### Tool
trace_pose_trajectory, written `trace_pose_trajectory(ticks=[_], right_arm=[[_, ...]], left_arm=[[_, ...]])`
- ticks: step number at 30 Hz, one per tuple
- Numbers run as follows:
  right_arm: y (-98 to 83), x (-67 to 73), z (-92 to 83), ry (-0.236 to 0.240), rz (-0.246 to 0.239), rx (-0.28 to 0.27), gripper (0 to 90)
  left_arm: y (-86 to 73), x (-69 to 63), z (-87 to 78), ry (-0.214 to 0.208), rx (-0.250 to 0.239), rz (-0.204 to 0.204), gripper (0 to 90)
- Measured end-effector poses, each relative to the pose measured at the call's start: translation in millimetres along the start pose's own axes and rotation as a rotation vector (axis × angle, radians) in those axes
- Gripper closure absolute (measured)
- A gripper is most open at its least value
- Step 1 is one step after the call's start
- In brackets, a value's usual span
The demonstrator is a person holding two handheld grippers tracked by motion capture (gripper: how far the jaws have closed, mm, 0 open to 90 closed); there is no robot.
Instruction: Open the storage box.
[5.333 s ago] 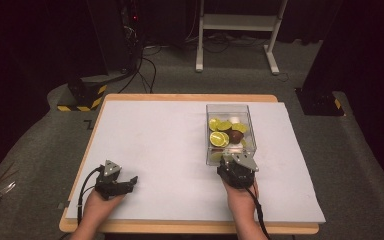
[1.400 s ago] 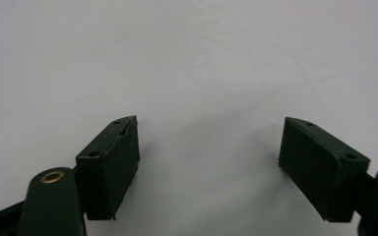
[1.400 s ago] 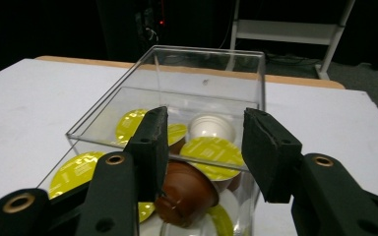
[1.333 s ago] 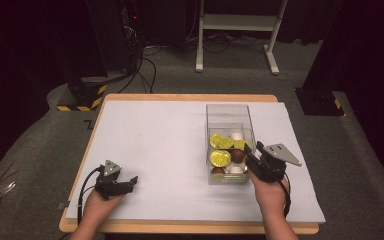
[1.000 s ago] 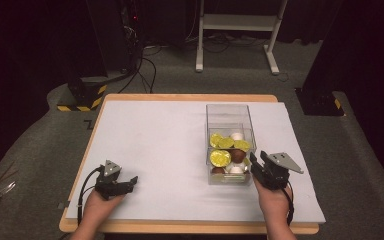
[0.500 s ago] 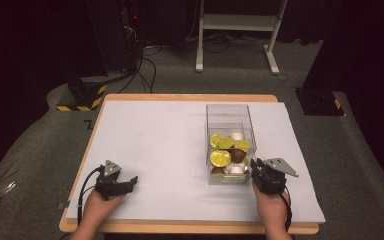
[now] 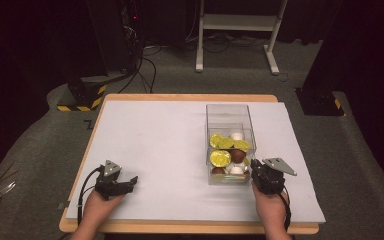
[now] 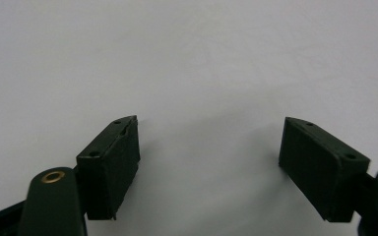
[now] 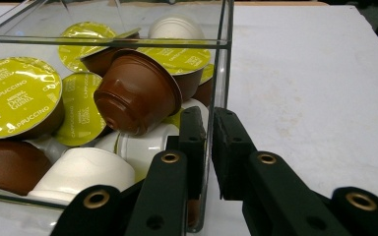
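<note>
The right gripper (image 9: 209,147) is clamped on the near right wall of the clear plastic box (image 9: 225,69). One jaw sits inside the box, the other outside, and the thin wall runs between the two pads. The jaws have just been closing, with this wall between them. In the high view the right gripper (image 7: 260,172) stands at the box's near right corner, with the person's right hand (image 7: 272,210) behind it at the table's near edge.

Inside the box, directly beside the inner jaw, lies a white capsule (image 9: 142,145). Above it a brown capsule (image 9: 138,91) rests tilted, base toward the camera. Farther in are capsules with yellow-green foil lids (image 9: 17,96) printed "Cappuccino". More white and brown capsules lie along the near wall.

The clear plastic box (image 7: 228,112) stands on the white table cover (image 7: 165,150), right of centre, long side running away from the person.

The left gripper (image 8: 209,162) rests well apart from the box, on the near left part of the cover. Its jaws stand wide apart with nothing between them. The high view shows the left gripper (image 7: 130,182) in the person's left hand (image 7: 97,207).
</note>
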State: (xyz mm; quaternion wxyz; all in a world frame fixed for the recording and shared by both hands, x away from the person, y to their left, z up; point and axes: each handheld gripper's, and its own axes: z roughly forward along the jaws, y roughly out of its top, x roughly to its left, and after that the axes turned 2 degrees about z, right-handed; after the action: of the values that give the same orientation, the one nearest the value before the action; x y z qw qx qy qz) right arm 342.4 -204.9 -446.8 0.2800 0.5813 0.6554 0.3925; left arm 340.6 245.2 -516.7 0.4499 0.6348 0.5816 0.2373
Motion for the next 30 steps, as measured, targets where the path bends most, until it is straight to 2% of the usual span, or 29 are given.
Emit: trace_pose_trajectory(ticks=[5,6,8,10,30], right_arm=[[-0.9,0.3,-2.0,-0.025,-0.010,0.000,86.0],[-1.2,0.6,-2.5,-0.026,-0.010,0.001,86.1],[-1.6,1.0,-3.1,-0.028,-0.010,0.001,86.0],[-3.9,2.3,-6.2,-0.030,-0.008,0.001,85.9],[-19.6,6.6,-25.6,-0.023,-0.002,-0.015,84.5]], left_arm=[[0.0,0.0,0.0,0.000,0.000,0.000,23.5],[0.2,0.9,-0.4,0.000,0.006,0.013,23.6],[0.0,0.0,0.1,0.000,-0.001,-0.001,23.5],[0.2,1.0,-0.4,0.000,0.006,0.013,23.5],[0.2,0.7,-0.3,0.001,0.004,0.010,23.6]])
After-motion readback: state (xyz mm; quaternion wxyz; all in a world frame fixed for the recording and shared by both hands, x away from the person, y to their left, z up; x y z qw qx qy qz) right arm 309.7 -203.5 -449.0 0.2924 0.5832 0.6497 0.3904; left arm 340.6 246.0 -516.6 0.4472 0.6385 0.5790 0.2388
